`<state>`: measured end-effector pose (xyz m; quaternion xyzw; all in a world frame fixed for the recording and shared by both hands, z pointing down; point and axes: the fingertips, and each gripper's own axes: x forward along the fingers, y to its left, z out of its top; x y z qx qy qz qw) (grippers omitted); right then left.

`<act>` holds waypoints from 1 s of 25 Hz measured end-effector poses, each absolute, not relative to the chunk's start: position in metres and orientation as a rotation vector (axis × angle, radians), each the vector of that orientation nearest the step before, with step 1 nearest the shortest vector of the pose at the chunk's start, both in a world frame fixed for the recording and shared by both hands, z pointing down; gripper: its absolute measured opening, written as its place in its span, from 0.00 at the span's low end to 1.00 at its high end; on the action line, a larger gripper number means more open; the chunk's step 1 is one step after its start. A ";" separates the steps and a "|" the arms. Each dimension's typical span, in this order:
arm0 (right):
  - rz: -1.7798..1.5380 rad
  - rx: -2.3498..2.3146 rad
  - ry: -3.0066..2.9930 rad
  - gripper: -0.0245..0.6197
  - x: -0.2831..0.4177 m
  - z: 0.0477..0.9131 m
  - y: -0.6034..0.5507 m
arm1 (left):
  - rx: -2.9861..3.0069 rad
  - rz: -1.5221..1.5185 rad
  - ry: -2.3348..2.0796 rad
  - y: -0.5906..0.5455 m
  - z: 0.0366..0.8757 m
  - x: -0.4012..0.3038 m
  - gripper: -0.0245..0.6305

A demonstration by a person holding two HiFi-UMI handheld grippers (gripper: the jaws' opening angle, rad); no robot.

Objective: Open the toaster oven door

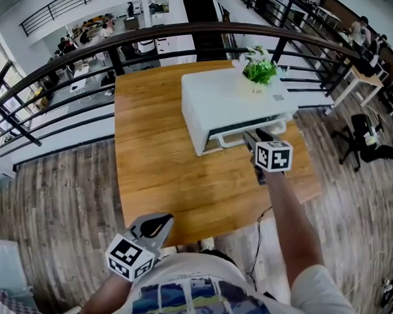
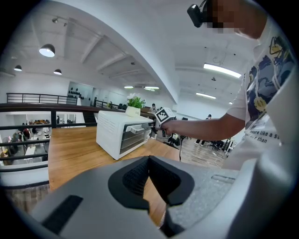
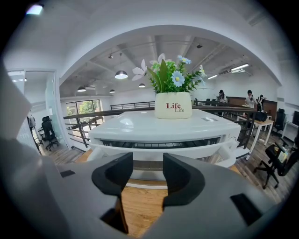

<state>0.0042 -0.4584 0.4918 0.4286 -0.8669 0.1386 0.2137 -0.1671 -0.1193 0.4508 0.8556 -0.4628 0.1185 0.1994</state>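
the left gripper (image 2: 148, 164) was nearest, low at 7 o'clock in the head view, close to the person's body and well apart from the work. its own view showed the two jaws pressed together with nothing between them.

the wooden table (image 1: 160, 164) lay beyond it, bare on the near side.

the right gripper (image 3: 147, 163) was stretched forward on the arm, toward 2 o'clock in the head view, up to the front of the toaster oven (image 1: 228, 99). its jaws stood apart, and they were not clamped on anything. the white handle (image 3: 154, 153) of the door ran across just past their tips. i could not tell if the tips already touched it.

the toaster oven stood on the far half of the table, at about 1 o'clock, its front turned to the person. a pot of flowers (image 3: 173, 105) stood upright on its top.

in my judgement the task was at its start. the door looked shut, or opened only a crack; the pictures did not settle this. the reach seemed done. what was left was to take the handle and bring the door down.
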 end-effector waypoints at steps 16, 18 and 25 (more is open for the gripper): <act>0.380 1.195 -2.412 0.35 0.019 0.501 -0.438 | 2.421 0.348 -1.251 -0.117 0.450 -0.153 0.04; 0.377 1.195 -2.414 0.35 0.021 0.503 -0.436 | 2.423 0.353 -1.245 -0.117 0.452 -0.151 0.04; 0.399 1.191 -2.407 0.35 0.027 0.513 -0.426 | 2.436 0.355 -1.223 -0.117 0.451 -0.147 0.04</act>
